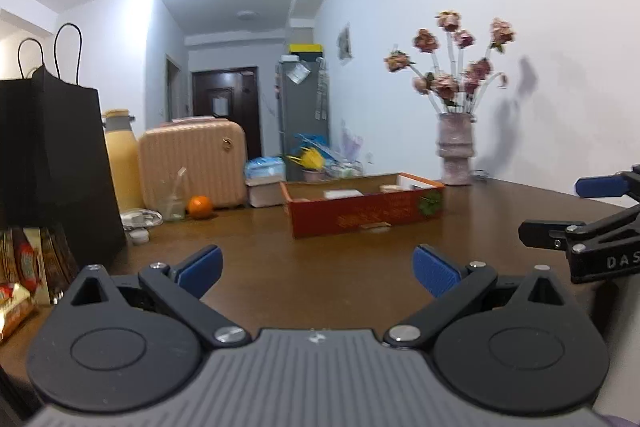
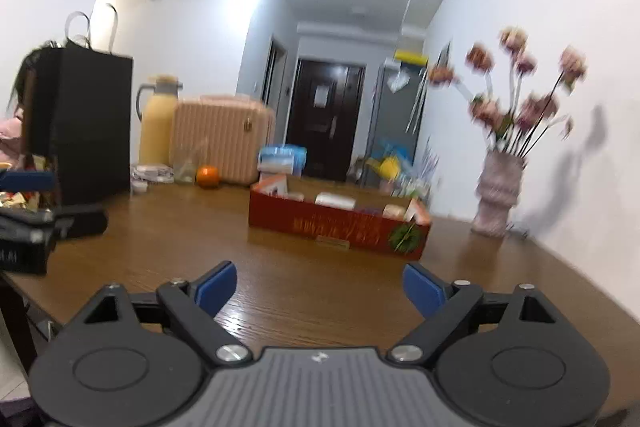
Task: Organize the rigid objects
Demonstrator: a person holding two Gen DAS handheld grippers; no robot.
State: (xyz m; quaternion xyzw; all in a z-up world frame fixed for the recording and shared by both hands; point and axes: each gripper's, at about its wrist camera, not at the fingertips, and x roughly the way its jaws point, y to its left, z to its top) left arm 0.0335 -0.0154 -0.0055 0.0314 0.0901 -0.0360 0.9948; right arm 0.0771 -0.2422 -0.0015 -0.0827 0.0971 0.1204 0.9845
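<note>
Left wrist view: left gripper [image 1: 318,269], fingers wide and empty, above bare worktop [image 1: 320,251]; red box [image 1: 362,205] of small items ahead. Right wrist view: right gripper [image 2: 320,287], fingers wide, empty. Approach the box level, selecting one item before closing.

On your table you have: one red box [image 1: 366,211] holding several small packages, too blurred to count; one orange [image 1: 199,206]; one vase [image 1: 456,149] of flowers; one black paper bag [image 1: 56,155]; one yellow flask [image 1: 120,163]; one pink case [image 1: 194,163]; two grippers, left gripper [image 1: 318,269] and right gripper [image 2: 320,287].
</note>
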